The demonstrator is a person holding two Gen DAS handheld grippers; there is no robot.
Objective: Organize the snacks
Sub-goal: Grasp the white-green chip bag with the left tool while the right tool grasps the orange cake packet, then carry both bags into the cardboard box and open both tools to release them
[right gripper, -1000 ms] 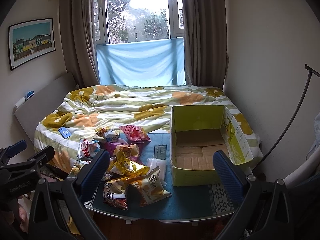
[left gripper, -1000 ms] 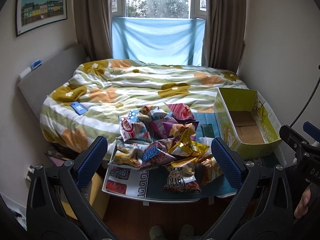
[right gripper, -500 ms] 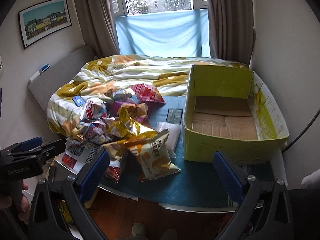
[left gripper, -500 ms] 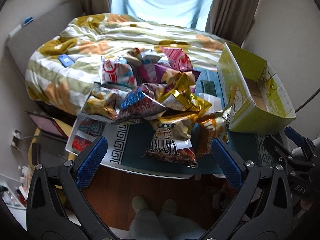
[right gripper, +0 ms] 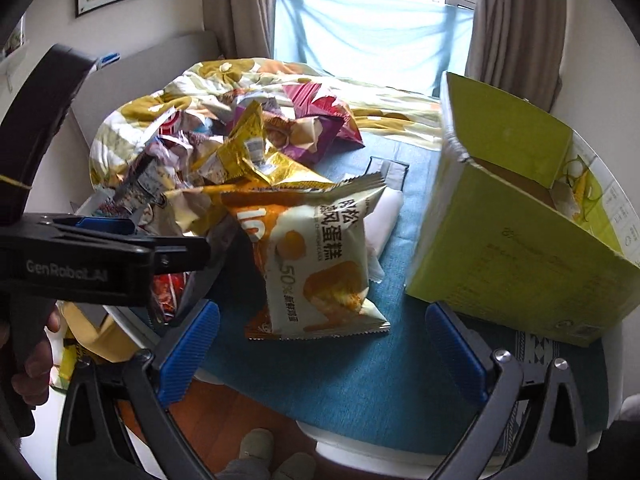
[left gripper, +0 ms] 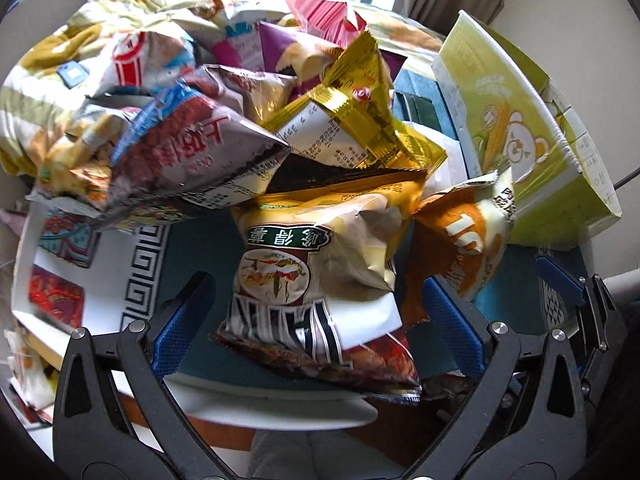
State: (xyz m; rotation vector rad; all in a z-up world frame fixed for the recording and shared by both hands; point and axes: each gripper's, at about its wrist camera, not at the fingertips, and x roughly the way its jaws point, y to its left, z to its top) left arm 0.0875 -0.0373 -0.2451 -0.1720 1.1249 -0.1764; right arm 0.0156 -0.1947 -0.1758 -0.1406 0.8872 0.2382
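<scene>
Left wrist view: left gripper [left gripper: 316,316] spread wide, straddling brown snack bag [left gripper: 320,276] at table [left gripper: 280,410] edge, positioned for pickup. Right gripper [right gripper: 322,354] also wide, empty (aimed at cake bag [right gripper: 320,264]). Green box [right gripper: 520,248] beside pile, likely destination.

My left hand-held gripper [left gripper: 318,312] has blue pads on black arms, before me lie a brown-and-cream snack bag [left gripper: 320,276], an orange-and-white cake bag [right gripper: 320,256] and a gold foil pack [left gripper: 360,120] on the teal surface [right gripper: 360,380], beside a lime-green box [right gripper: 516,248].
</scene>
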